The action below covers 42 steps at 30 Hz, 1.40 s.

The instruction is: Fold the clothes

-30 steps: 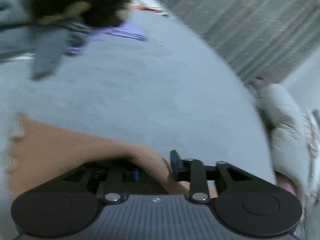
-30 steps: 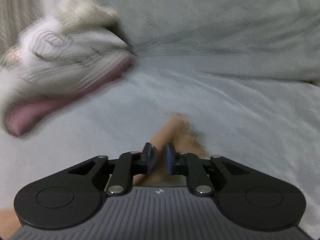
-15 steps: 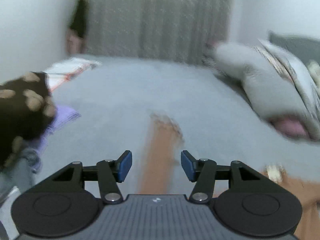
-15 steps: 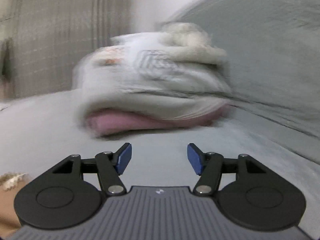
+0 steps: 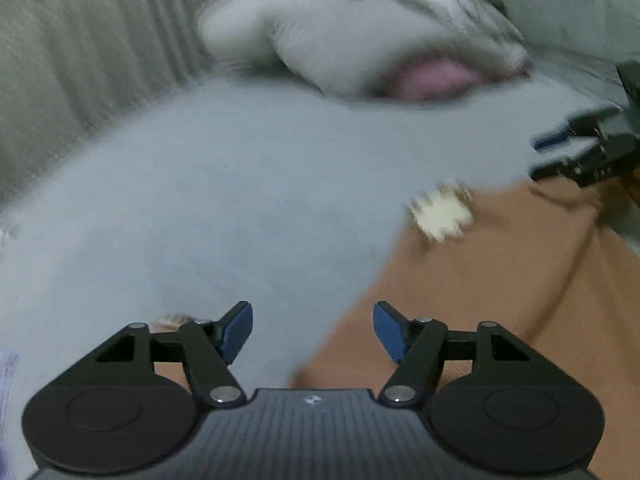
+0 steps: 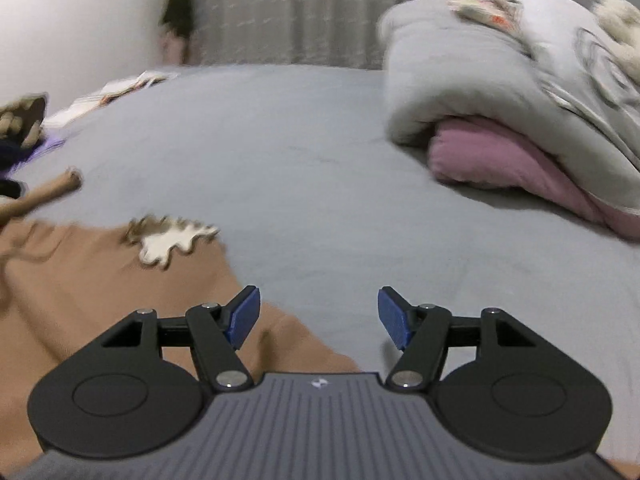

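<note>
Left wrist view showed both tongs, left (image 5: 312,332) and right (image 6: 319,318), spread and empty over the tan knit garment (image 5: 500,280) lying flat on the grey bed (image 5: 240,200); next grip probably wants a clean edge.

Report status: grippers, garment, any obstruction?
Left gripper open, just opened, empty. Right gripper open, empty. Brown garment flat on bed. Bedding pile lies apart.

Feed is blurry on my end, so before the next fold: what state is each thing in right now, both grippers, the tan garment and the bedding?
Left gripper: open, jaws just widened, nothing between them.
Right gripper: open, empty.
Tan garment: released, lying flat on the grey bed sheet, white lace trim at its far edge.
Quilt: bundled over a pink pillow, untouched.
</note>
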Each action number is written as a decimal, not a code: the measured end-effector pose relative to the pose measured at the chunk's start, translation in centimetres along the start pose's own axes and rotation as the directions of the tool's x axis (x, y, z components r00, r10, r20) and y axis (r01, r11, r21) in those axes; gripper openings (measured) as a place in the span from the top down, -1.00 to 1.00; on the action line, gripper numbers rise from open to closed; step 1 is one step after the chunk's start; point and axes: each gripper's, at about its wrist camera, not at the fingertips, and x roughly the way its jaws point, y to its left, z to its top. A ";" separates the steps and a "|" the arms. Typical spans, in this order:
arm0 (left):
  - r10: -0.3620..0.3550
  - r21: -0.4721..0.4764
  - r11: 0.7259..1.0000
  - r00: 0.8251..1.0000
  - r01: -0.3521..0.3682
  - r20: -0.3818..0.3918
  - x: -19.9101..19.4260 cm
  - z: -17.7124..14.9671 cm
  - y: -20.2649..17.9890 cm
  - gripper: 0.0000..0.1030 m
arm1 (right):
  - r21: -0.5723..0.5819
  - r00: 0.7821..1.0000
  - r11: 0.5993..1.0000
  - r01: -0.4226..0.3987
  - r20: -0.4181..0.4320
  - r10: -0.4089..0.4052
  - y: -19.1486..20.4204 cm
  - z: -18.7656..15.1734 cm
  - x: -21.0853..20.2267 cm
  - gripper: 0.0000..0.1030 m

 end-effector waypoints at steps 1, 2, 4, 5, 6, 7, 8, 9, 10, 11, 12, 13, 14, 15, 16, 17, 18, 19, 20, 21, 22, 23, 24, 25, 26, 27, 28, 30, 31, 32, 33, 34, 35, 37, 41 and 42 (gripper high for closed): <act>-0.046 0.002 0.999 0.999 0.046 -0.024 1.0 -0.2 0.6 -0.30 | -0.009 1.000 1.000 -0.021 -0.019 0.021 0.2 -0.3 0.2 -0.30; -0.073 0.012 0.997 0.996 0.074 -0.059 2.4 -0.3 0.9 -0.31 | -0.011 0.999 1.000 -0.025 -0.042 0.024 0.2 -0.6 0.6 -0.30; -0.055 0.019 0.998 0.996 0.056 -0.069 3.7 -0.4 0.7 -0.58 | -0.003 0.997 0.999 -0.034 -0.073 0.033 0.3 -1.1 1.3 -0.29; -0.036 0.022 0.999 0.997 0.038 -0.067 4.6 -0.3 0.4 -0.58 | 0.008 0.996 0.999 -0.039 -0.081 0.040 0.3 -1.3 1.5 -0.29; -0.037 0.034 0.999 0.998 0.038 -0.046 4.8 -0.3 0.0 -0.55 | 0.035 0.996 0.998 -0.057 -0.065 0.059 0.5 -1.4 1.3 -0.28; -0.043 0.042 0.998 0.999 0.044 -0.030 4.9 -0.3 -0.3 -0.31 | 0.046 0.996 0.997 -0.068 -0.060 0.071 0.6 -1.4 1.3 -0.11; -0.049 0.057 0.997 0.999 0.049 -0.013 5.0 -0.3 -0.9 -0.11 | 0.043 0.992 0.993 -0.109 -0.061 0.111 1.0 -1.3 1.4 0.11; -0.040 0.073 0.997 0.999 0.040 -0.002 5.0 -0.3 -1.4 0.31 | 0.016 0.990 0.993 -0.120 -0.071 0.121 1.5 -1.2 1.5 0.40; -0.036 0.076 0.996 0.999 0.036 -0.001 5.1 -0.3 -1.5 0.64 | -0.012 0.988 0.991 -0.131 -0.082 0.130 2.0 -1.0 1.5 0.57; -0.012 0.066 0.998 1.000 0.012 -0.005 5.2 0.1 -1.6 0.67 | -0.061 0.989 0.991 -0.118 -0.097 0.112 2.6 -0.7 1.4 0.69; 0.015 0.055 0.998 1.000 -0.015 -0.009 5.3 0.4 -1.6 0.73 | -0.086 0.991 0.991 -0.106 -0.091 0.098 2.7 -0.4 1.1 0.74; 0.042 0.044 0.998 0.999 -0.041 -0.014 5.4 0.8 -1.7 0.74 | -0.110 0.993 0.989 -0.093 -0.085 0.084 2.9 -0.2 0.9 0.80; 0.075 0.038 0.997 0.997 -0.074 -0.010 5.5 1.2 -1.9 0.76 | -0.118 0.995 0.990 -0.077 -0.071 0.069 2.9 0.0 0.7 0.81; 0.105 0.027 0.994 0.994 -0.105 -0.001 5.6 1.6 -1.9 0.77 | -0.124 0.998 0.991 -0.050 -0.044 0.045 2.9 0.2 0.3 0.82; 0.131 0.012 0.991 0.991 -0.131 0.011 5.6 1.8 -1.6 0.78 | -0.125 0.999 0.991 -0.039 -0.033 0.035 2.8 0.2 0.1 0.82; 0.154 -0.004 0.988 0.988 -0.154 0.022 5.7 2.1 -1.5 0.79 | -0.124 1.000 0.992 -0.007 -0.001 0.007 2.8 0.4 -0.1 0.83; 0.172 -0.022 0.985 0.985 -0.172 0.032 5.8 2.3 -1.2 0.82 | -0.123 0.999 0.992 0.034 0.036 -0.030 2.9 0.5 -0.3 0.83; 0.191 -0.042 0.981 0.981 -0.189 0.040 5.9 2.6 -1.0 0.82 | -0.128 0.997 0.990 0.058 0.052 -0.051 3.2 0.5 -0.1 0.83; 0.208 -0.045 0.977 0.977 -0.206 0.048 6.2 3.2 -1.1 0.82 | -0.133 0.995 0.988 0.081 0.069 -0.072 3.6 0.5 0.0 0.83; 0.226 -0.047 0.974 0.972 -0.224 0.056 6.4 3.7 -1.2 0.82 | -0.147 0.991 0.982 0.118 0.084 -0.107 4.0 0.6 0.3 0.83; 0.251 -0.044 0.968 0.966 -0.249 0.065 6.9 4.4 -1.4 0.82 | -0.160 0.985 0.975 0.155 0.099 -0.141 4.4 0.7 0.6 0.83; 0.267 -0.051 0.963 0.961 -0.264 0.073 7.2 5.1 -1.4 0.82 | -0.169 0.980 0.968 0.184 0.108 -0.167 4.6 0.7 0.9 0.83; 0.282 -0.060 0.959 0.956 -0.278 0.081 7.5 5.7 -1.3 0.82 | -0.178 0.970 0.957 0.229 0.125 -0.208 5.1 0.8 1.3 0.83; 0.292 -0.074 0.955 0.952 -0.286 0.088 7.6 6.4 -1.3 0.82 | -0.187 0.961 0.946 0.264 0.138 -0.241 5.3 0.9 1.5 0.83; 0.300 -0.089 0.952 0.949 -0.292 0.096 7.6 7.0 -1.3 0.82 | -0.195 0.950 0.934 0.298 0.150 -0.272 5.6 1.1 1.7 0.83; 0.310 -0.086 0.949 0.946 -0.302 0.099 7.8 7.6 -1.5 0.81 | -0.203 0.939 0.921 0.333 0.163 -0.303 5.8 1.2 1.9 0.83; 0.320 -0.080 0.946 0.942 -0.313 0.102 8.1 8.2 -1.7 0.81 | -0.211 0.931 0.911 0.355 0.173 -0.323 5.7 1.4 1.9 0.83; 0.340 -0.058 0.940 0.934 -0.335 0.113 8.8 9.1 -2.0 0.78 | -0.232 0.906 0.881 0.412 0.201 -0.371 5.8 1.9 1.9 0.84; 0.352 -0.043 0.936 0.929 -0.349 0.113 9.3 9.5 -2.1 0.75 | -0.233 0.903 0.876 0.421 0.204 -0.379 5.5 2.2 2.4 0.84; 0.357 -0.042 0.934 0.929 -0.354 0.100 9.7 9.8 -2.0 0.65 | -0.236 0.897 0.869 0.435 0.199 -0.395 5.2 2.4 2.8 0.83; 0.351 -0.049 0.936 0.932 -0.348 0.088 9.6 9.5 -1.9 0.54 | -0.241 0.897 0.866 0.438 0.176 -0.405 4.9 2.5 3.5 0.82; 0.337 -0.081 0.940 0.939 -0.331 0.070 9.6 9.4 -1.4 0.46 | -0.246 0.899 0.866 0.436 0.155 -0.409 4.6 2.3 4.1 0.77; 0.364 -0.121 0.927 0.929 -0.355 0.066 9.1 9.2 -0.8 0.46 | -0.260 0.905 0.867 0.424 0.094 -0.414 4.5 1.9 5.4 0.68; 0.407 -0.179 0.904 0.909 -0.388 0.085 7.5 8.6 0.4 0.44 | -0.292 0.900 0.856 0.428 0.054 -0.432 4.8 1.2 7.0 0.55; 0.383 -0.366 0.873 0.917 -0.322 0.107 2.2 4.8 4.0 0.33 | -0.248 0.868 0.832 0.496 0.146 -0.474 4.8 2.7 3.9 -0.12; 0.392 -0.368 0.868 0.915 -0.333 0.097 1.6 4.0 4.2 0.26 | -0.189 0.865 0.846 0.499 0.175 -0.471 4.5 3.5 2.1 -0.12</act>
